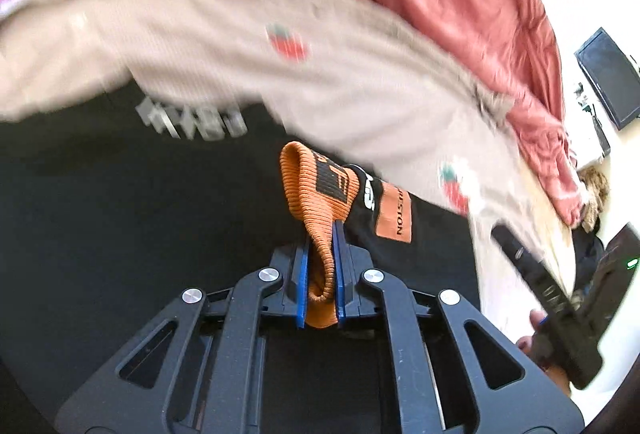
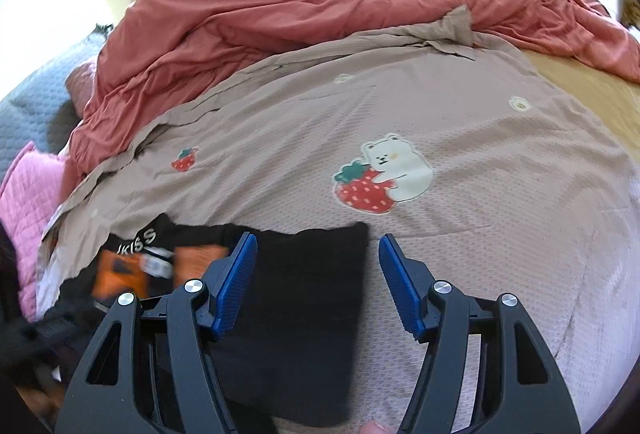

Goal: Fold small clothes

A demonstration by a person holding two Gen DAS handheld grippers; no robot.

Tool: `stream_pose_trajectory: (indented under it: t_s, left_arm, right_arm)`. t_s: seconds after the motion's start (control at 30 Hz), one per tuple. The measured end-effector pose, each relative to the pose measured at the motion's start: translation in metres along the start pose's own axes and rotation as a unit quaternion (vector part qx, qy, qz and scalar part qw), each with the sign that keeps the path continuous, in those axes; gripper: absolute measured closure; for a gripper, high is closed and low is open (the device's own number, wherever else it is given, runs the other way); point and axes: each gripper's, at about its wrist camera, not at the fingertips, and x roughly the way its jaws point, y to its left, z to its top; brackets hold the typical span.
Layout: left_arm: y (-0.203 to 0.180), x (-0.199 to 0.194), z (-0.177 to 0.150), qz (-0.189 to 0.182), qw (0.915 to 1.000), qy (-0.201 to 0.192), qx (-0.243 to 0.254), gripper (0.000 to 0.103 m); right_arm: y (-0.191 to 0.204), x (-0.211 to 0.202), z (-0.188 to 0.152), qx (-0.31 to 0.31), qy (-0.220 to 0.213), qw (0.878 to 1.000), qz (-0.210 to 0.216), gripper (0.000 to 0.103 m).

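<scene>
My left gripper (image 1: 320, 254) is clamped on the orange ribbed cuff (image 1: 310, 186) of the small black garment (image 2: 304, 314), which lies on the bed (image 2: 480, 234) near its front edge; my right gripper (image 2: 316, 274) hangs open over its corner. One fold is starting, I judge — the rest remains.

My left hand-held gripper (image 1: 320, 266) points steeply downward, its two blue pads (image 1: 303, 282) drawn in close and clamped on the orange ribbed cuff (image 1: 310, 186) that bunches up between them. My right hand-held gripper (image 2: 316, 266) also tilts downward, its blue pads (image 2: 236, 282) standing well apart with nothing pinched between them; the left pad sits over the black garment (image 2: 304, 314). In the left wrist view my right hand-held gripper shows at the right edge, with my fingers (image 1: 538, 318) wrapped on its body.
</scene>
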Motion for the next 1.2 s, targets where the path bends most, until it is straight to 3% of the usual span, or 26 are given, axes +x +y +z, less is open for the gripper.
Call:
stream_pose_trajectory:
  t_s: [0.17,0.3,0.4,0.6,0.83,0.9,0.97,1.07,1.2]
  left_arm:
    - [0.031,-0.058,0.027,0.047,0.9958,-0.077,0.021,0.099]
    - [0.066,-0.078,0.037,0.089,0.9912,-0.098,0.006,0.099]
    - [0.096,-0.081,0.036,0.111,0.9895,-0.091,-0.013,0.099]
    - [0.141,-0.059,0.019,0.133,0.9889,-0.042,-0.052,0.099]
    - [0.161,-0.056,0.008,0.140,0.9875,-0.026,-0.068,0.096]
    - [0.169,-0.059,0.007,0.142,0.9867,-0.029,-0.075,0.089]
    - [0.178,-0.066,0.004,0.138,0.9862,-0.035,-0.084,0.077]
    - [0.190,-0.072,-0.002,0.131,0.9858,-0.038,-0.099,0.077]
    - [0.201,-0.071,-0.012,0.097,0.9876,-0.038,-0.117,0.076]
  right_arm:
    - [0.003,0.006,-0.003,-0.003,0.010,1.000,0.002,0.041]
    - [0.018,0.010,-0.007,-0.033,0.015,0.999,-0.001,0.041]
    - [0.031,0.012,-0.011,-0.060,0.014,0.998,-0.007,0.041]
    - [0.064,0.017,-0.024,-0.125,0.015,0.992,0.000,0.038]
    - [0.122,0.021,-0.057,-0.222,0.030,0.973,0.056,0.038]
    - [0.133,0.026,-0.066,-0.230,0.049,0.969,0.076,0.038]
    - [0.141,0.035,-0.075,-0.244,0.073,0.964,0.071,0.038]
    - [0.145,0.047,-0.085,-0.277,0.092,0.956,0.037,0.037]
    - [0.144,0.046,-0.084,-0.271,0.095,0.957,0.047,0.031]
